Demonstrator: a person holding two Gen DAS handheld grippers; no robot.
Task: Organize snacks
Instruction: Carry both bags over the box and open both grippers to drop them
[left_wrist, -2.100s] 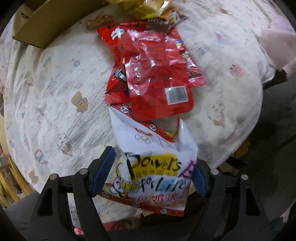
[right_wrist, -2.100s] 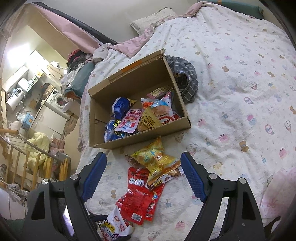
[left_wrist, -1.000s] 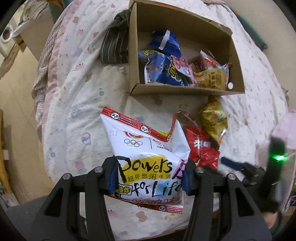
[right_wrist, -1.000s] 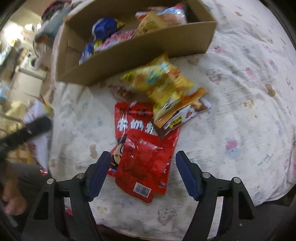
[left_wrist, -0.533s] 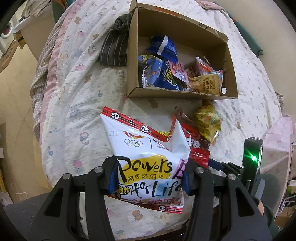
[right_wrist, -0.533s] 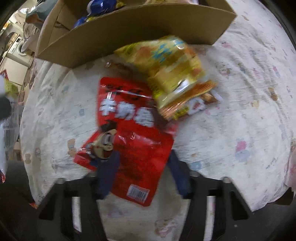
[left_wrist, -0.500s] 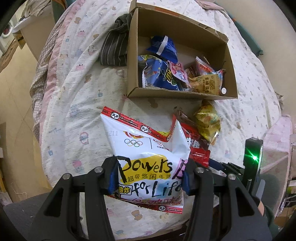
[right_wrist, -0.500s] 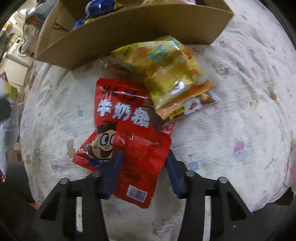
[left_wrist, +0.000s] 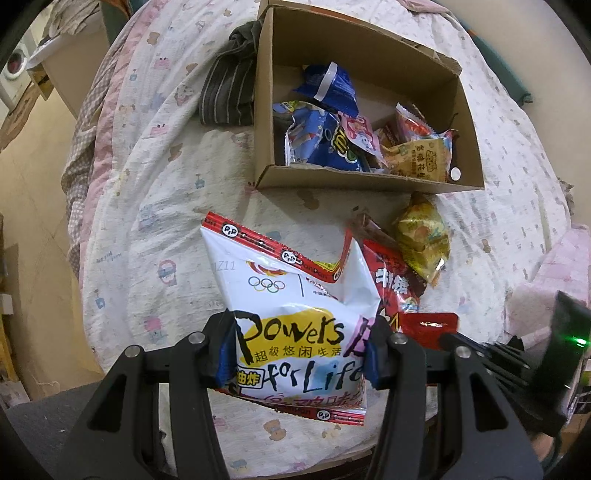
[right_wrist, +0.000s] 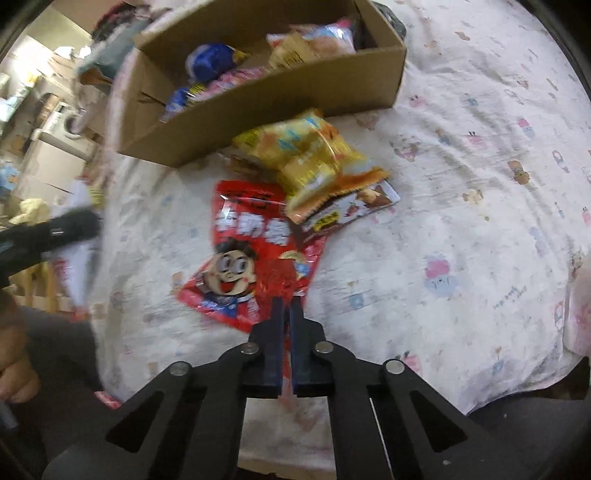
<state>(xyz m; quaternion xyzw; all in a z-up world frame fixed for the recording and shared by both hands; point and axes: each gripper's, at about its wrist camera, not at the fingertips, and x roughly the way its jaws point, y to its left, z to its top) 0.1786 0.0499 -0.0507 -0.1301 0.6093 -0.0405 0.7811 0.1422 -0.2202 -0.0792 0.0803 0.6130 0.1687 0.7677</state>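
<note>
While I scan the left wrist view from its left edge, I first meet the quilted white bedspread with small cartoon prints (left_wrist: 147, 177), then a dark striped cloth (left_wrist: 229, 92) bunched against the left wall of the open brown cardboard box (left_wrist: 266, 110) in the upper middle. That box holds blue, pink and yellow packets already. In the lower middle my left tongs (left_wrist: 297, 358) are clenched on the puffy white crisp bag with black and yellow lettering (left_wrist: 291, 306), one blue pad pressed into each side of it, and the bag hangs above the bed, in front of the box's near wall. To the right of it lie a red cartoon-face sweet bag (left_wrist: 395, 280) and a crinkly yellow snack packet (left_wrist: 424, 236), both on the bed just outside the box.

In the right wrist view, which is motion-blurred, the red bag sits at centre with the yellow packet above and right of it. My right tongs (right_wrist: 286, 314) are pinched almost together at lower centre on the thin edge of a flat red pouch (left_wrist: 428, 323), whose top shows at the lower right of the left view.

I judge this the carrying step: both hands loaded, box not yet reached. Next I would bring the white bag over the box opening and release it, then the pouch.
</note>
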